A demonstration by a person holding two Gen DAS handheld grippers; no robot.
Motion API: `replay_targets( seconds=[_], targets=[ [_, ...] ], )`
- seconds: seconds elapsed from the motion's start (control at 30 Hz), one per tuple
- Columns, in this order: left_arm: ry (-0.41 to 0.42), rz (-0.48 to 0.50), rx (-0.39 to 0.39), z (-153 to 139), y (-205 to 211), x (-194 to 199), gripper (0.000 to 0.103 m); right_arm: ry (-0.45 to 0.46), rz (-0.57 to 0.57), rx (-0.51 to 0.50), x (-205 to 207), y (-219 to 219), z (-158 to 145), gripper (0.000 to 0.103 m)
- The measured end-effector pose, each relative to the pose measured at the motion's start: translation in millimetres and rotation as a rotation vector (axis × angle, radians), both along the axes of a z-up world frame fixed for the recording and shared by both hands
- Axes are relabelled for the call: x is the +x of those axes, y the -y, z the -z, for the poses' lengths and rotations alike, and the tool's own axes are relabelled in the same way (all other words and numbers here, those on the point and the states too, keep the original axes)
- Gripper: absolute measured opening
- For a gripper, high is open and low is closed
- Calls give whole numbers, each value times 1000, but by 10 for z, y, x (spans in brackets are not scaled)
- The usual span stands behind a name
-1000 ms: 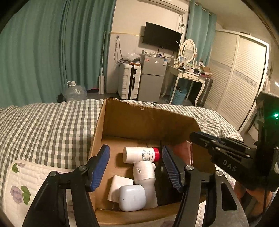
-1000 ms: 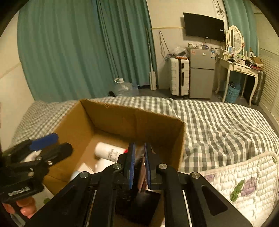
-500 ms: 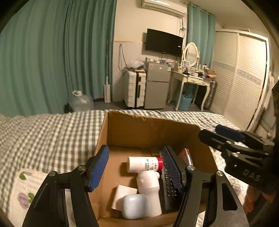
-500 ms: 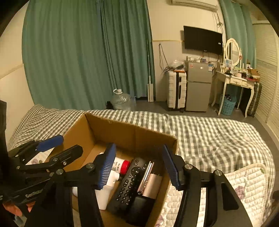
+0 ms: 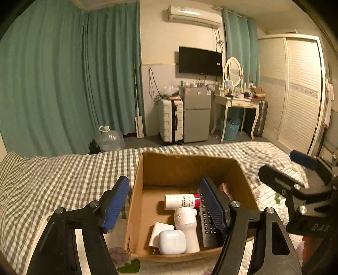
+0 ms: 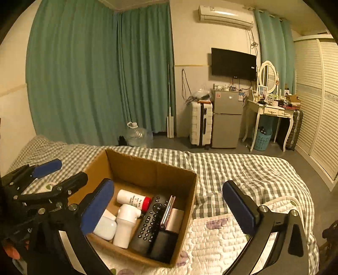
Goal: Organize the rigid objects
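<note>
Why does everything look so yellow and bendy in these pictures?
Left wrist view: warm, dim room light tints the white air conditioner yellowish; the fisheye lens curves the white slatted wardrobe and blackens the corners. Right wrist view: same tint, the teal curtains bow, and the brown cardboard box is sharp.

I see both views dim and warm, amber-tinted — indoor light from above, source not visible. The fisheye bends the curtains and wardrobe near the edges, with black vignette corners. Shadows are soft — detail inside the cardboard box stays readable, slightly grainy.
</note>
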State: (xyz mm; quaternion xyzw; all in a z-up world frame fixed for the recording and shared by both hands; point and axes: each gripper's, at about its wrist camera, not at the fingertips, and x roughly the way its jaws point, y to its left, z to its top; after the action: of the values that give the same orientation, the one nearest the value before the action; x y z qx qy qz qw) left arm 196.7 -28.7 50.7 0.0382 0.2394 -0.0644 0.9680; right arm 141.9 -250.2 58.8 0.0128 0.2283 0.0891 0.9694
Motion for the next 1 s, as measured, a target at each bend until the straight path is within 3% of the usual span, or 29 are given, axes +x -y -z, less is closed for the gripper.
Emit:
replay_targets(
  seconds=[0.27, 0.6, 1.0],
  targets=[
    [98, -32, -39, -295, -100, -525, 74, 95, 26, -6, -658, 43, -110, 103],
    [146, -38, -16, -185, -44, -1154, 74, 210, 60, -3, -1425, 76, -64, 103],
    [117, -67, -11, 35, -161, -1362, 74, 212, 34, -40, -1444, -40, 85, 103]
  ],
)
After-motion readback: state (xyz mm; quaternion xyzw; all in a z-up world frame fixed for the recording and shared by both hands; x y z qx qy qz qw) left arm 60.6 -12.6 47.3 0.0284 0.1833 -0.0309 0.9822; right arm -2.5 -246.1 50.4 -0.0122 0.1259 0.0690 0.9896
